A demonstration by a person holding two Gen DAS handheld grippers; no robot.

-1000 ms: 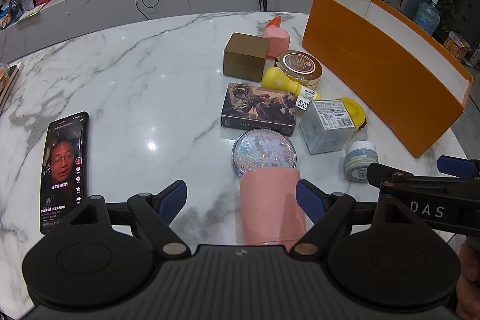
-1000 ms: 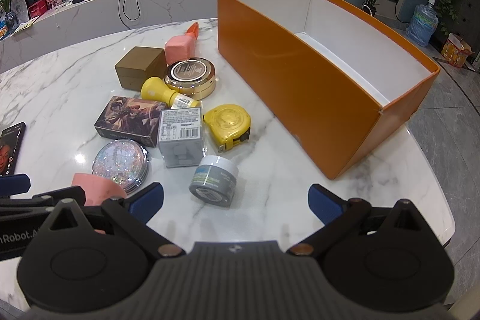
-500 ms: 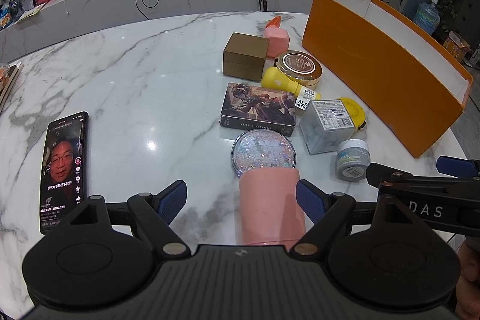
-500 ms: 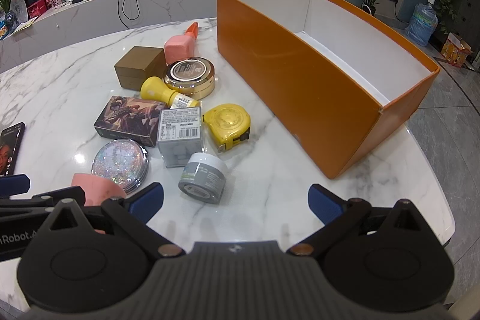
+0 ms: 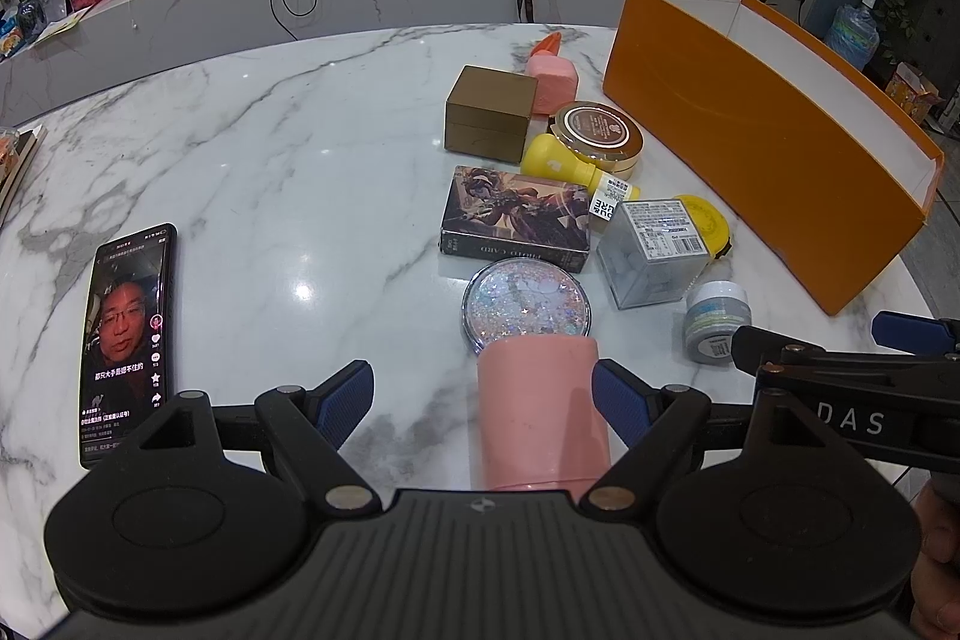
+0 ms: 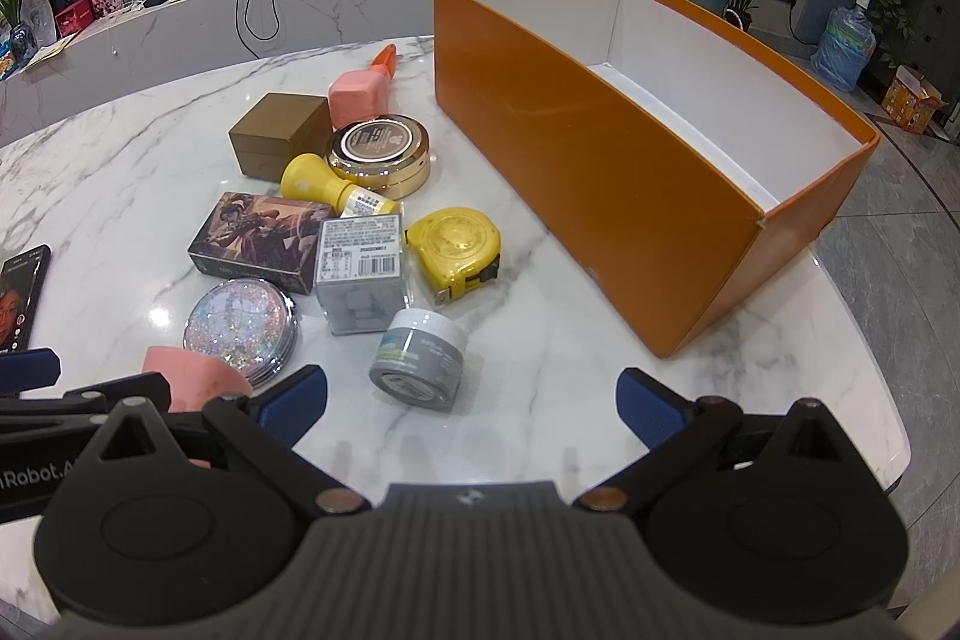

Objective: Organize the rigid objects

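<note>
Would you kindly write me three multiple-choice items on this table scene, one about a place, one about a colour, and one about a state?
1. Where does the phone lie?
A. inside the big box
B. on the table, far left of the clutter
C. on the card box

2. What colour is the outside of the big box?
A. orange
B. green
C. black

3. How does the left hand-held gripper stand?
A. shut on the pink cup
B. open, cup between its fingers
C. open, nothing between them

Answers: 1 B, it rests on bare marble apart from the pile. 2 A, its walls are orange. 3 B, both blue fingers stand wide of the cup.
</note>
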